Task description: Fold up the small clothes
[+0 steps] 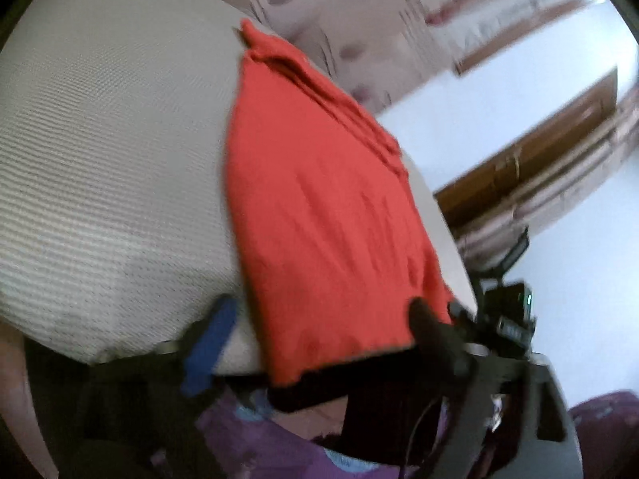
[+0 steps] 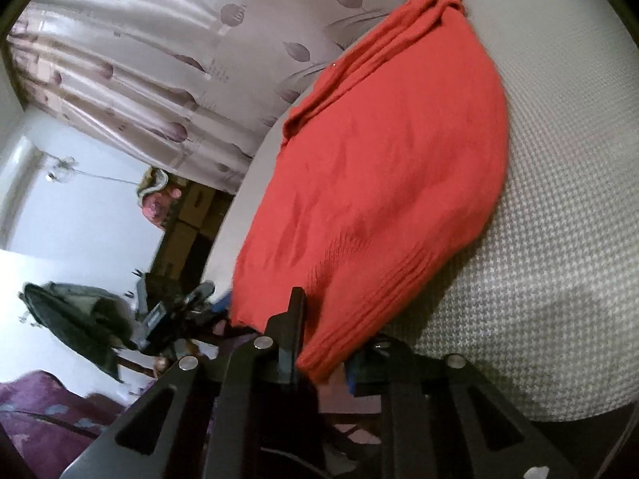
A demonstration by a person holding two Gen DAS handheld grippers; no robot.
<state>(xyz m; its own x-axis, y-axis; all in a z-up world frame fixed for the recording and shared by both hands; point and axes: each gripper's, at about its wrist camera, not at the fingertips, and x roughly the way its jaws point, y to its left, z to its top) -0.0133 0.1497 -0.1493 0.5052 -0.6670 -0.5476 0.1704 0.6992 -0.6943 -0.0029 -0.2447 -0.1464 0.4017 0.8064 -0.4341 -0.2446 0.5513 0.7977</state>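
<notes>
the red garment [image 1: 327, 207] is lying on the checked table [image 1: 100, 159], hanging over its near edge. your right gripper [image 2: 319, 359] is pinching its hem there; only the left view is showing your left gripper [image 1: 315, 331] gaping wide around that edge.

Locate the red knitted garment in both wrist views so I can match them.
Left wrist view: the red knitted garment lies right of centre, running from the upper middle to the bottom edge of the table.
Right wrist view: it fills the centre, bunched end at upper right.
Shared landmark: the white woven table cover, and the leaf-patterned curtain behind.
</notes>
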